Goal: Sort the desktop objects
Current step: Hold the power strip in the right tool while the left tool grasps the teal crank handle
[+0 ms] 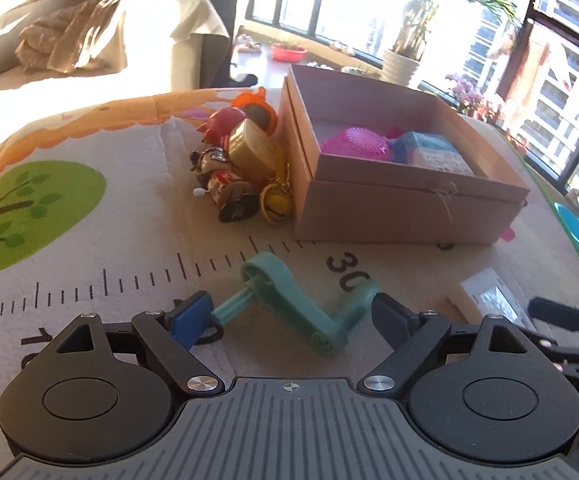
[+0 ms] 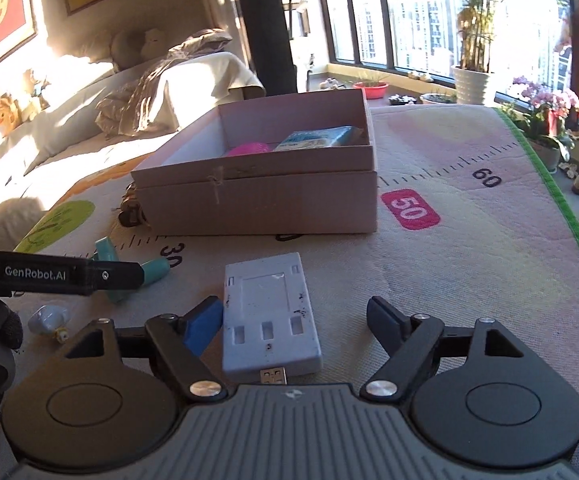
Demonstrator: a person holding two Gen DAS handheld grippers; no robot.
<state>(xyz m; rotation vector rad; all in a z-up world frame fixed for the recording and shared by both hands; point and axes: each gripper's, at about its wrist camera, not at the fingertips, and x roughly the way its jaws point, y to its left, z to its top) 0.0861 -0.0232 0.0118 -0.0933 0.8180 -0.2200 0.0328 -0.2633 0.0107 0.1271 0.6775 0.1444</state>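
Right now both tools are low over the table (image 2: 469, 240), each spread wide and gripping nothing. The left tool (image 1: 291, 316) brackets the teal crank handle (image 1: 293, 306), which lies flat on the printed cloth in front of the cardboard box (image 1: 389, 204). Its flat arm runs diagonally, from a rounded end far-left toward the box down to a pivot near-right; a round peg sticks out from each end, one toward the blue pad (image 1: 191, 318), the other toward the dark pad. It looks like light, stiff plastic, smooth enough to skid, so I would pinch across the flat arm near its middle rather than on a peg, which could roll it.

The right tool (image 2: 295, 326) straddles the white USB block (image 2: 269, 316), which sits closer to the blue pad, possibly touching it. Its long axis runs away from the camera toward the box, slightly tilted left, with the metal plug pointing back at the tool. Rigid, boxy and likely light, it should take a squeeze across its long flat sides.

Inside the box, a pink ball (image 1: 359, 144) and a blue carton (image 1: 437, 152) already lie. A cluster of small toys (image 1: 237, 164) waits against the box's left wall.
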